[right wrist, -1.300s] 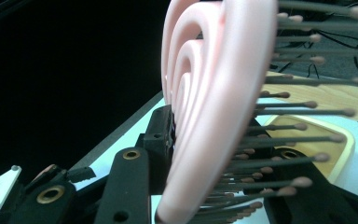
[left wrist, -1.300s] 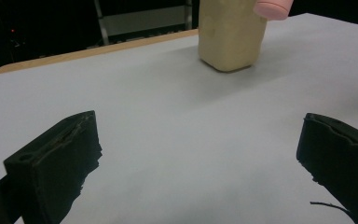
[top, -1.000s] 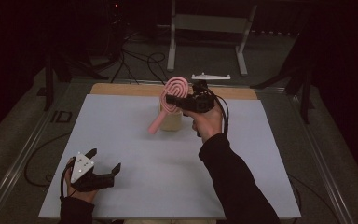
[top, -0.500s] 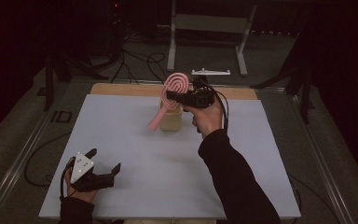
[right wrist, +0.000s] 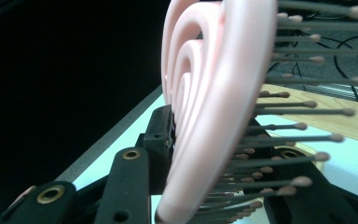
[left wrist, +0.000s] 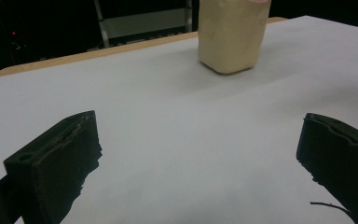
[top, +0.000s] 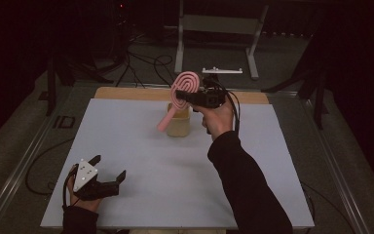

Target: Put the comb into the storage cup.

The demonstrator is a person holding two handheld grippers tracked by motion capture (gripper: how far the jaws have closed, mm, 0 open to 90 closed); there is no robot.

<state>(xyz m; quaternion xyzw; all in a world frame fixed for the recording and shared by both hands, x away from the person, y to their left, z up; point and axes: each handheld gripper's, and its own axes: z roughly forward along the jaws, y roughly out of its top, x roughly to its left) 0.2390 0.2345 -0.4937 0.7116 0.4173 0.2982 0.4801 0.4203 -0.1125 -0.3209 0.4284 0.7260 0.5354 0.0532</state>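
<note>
While left tongs [top: 108, 171] gape, right tongs [top: 181, 93] pinch the hairbrush [top: 181, 92], seemingly above the cup [top: 178, 124].

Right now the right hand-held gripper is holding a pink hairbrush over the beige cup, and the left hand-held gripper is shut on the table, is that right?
Not quite. The left hand-held gripper is open, its jaws wide apart with nothing between them, as the left gripper view shows. The rest stands: the right hand-held gripper holds the pink hairbrush over the beige cup.

cup [left wrist: 233, 35]: top cut off by frame edge | hairbrush [right wrist: 205, 116]: blurred, handle out of frame
</note>
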